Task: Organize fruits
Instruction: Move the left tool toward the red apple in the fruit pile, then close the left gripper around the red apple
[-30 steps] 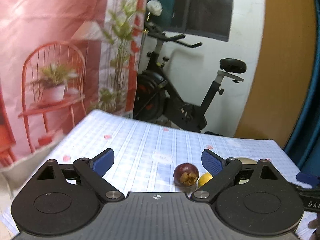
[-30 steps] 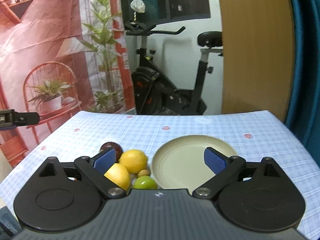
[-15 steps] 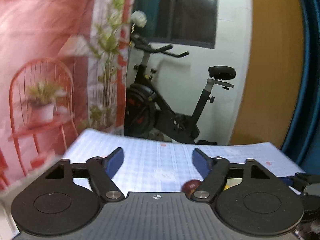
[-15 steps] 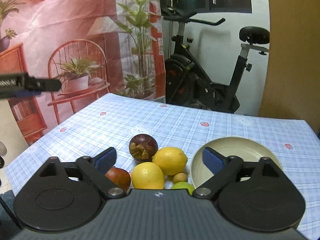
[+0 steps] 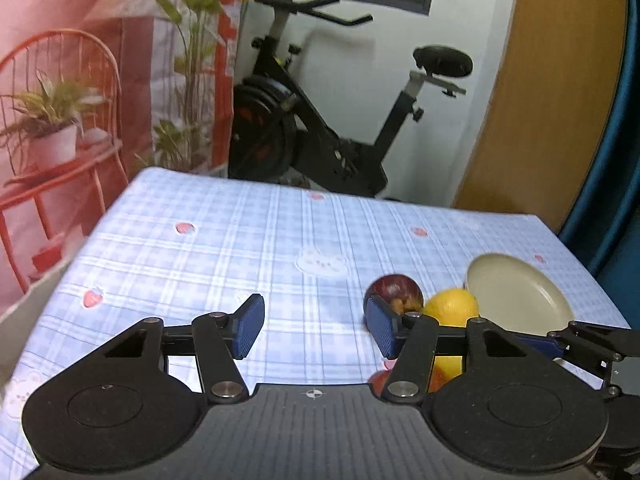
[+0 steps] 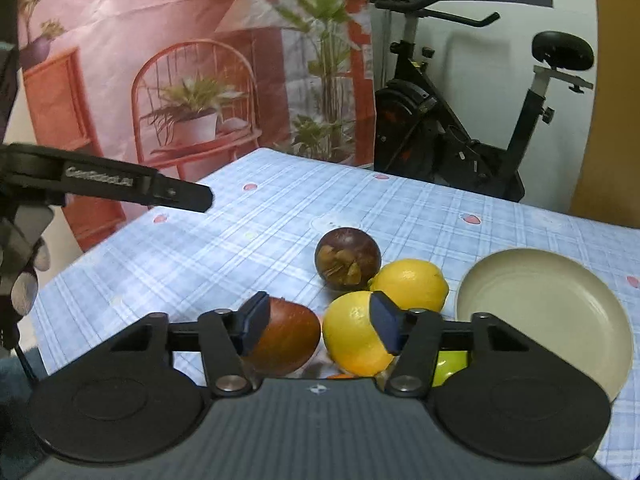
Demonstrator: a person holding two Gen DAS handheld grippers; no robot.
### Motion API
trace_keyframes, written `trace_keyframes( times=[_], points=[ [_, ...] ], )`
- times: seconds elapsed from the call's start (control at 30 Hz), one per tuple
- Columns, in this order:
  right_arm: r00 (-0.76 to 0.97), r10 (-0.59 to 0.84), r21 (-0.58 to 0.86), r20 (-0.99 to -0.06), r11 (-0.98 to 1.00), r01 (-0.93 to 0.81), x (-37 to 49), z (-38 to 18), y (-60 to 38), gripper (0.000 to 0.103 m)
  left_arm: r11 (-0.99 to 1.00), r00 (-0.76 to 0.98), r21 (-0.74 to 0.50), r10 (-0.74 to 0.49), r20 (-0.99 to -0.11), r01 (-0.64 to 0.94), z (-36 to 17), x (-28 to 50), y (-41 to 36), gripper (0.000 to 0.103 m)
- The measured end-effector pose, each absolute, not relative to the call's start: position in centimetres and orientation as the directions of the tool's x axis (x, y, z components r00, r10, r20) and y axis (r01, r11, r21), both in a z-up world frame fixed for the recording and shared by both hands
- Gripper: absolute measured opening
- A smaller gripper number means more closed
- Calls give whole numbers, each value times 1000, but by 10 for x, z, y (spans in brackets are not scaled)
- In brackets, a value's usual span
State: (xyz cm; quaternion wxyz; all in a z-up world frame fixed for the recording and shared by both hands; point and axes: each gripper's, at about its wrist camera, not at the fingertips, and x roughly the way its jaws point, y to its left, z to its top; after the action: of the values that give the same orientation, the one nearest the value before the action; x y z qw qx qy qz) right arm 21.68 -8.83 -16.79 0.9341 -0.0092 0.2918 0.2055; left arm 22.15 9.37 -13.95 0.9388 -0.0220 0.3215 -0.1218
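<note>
On the blue checked tablecloth (image 6: 248,248) lie a dark purple mangosteen (image 6: 347,258), two lemons (image 6: 410,284) (image 6: 352,332), a red-brown fruit (image 6: 288,340) and a green lime (image 6: 450,362), all left of an empty beige plate (image 6: 540,312). My right gripper (image 6: 320,326) hovers low over the pile with its jaws closing. Its left pad stands in front of the red-brown fruit and its right pad in front of the near lemon, neither visibly pressed. My left gripper (image 5: 314,332) is closing over bare cloth, left of the mangosteen (image 5: 394,294), a lemon (image 5: 452,306) and the plate (image 5: 516,292).
An exercise bike (image 5: 340,128) stands beyond the table's far edge, beside a pink printed backdrop (image 6: 140,60). A wooden panel and a blue curtain (image 5: 616,160) are on the right. A gloved hand (image 6: 24,272) holds the left gripper (image 6: 120,184) at the table's left side.
Both grippers' jaws have narrowed and both have come down toward the table. The right one swung left from the plate over the fruit pile, and the red-brown fruit came into its view.
</note>
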Motion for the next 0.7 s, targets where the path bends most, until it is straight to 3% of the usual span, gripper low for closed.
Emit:
trace_keyframes(
  times=[0.13,0.43,0.7],
  points=[
    [729,383,107,-567,912,-396,218,-174,-88,47,953,708,-156,-297,-641,258,-152,234,85,58],
    [709,395,118,-585,906,-407,213,-176,-88,47,937,620,-187,-338,-708,296,-182,241,62,59],
    [681,417,112,-603,888,-445,211,-180,-82,48,929,619,-178,-350,-703,323,-179,223,68,59]
  ],
)
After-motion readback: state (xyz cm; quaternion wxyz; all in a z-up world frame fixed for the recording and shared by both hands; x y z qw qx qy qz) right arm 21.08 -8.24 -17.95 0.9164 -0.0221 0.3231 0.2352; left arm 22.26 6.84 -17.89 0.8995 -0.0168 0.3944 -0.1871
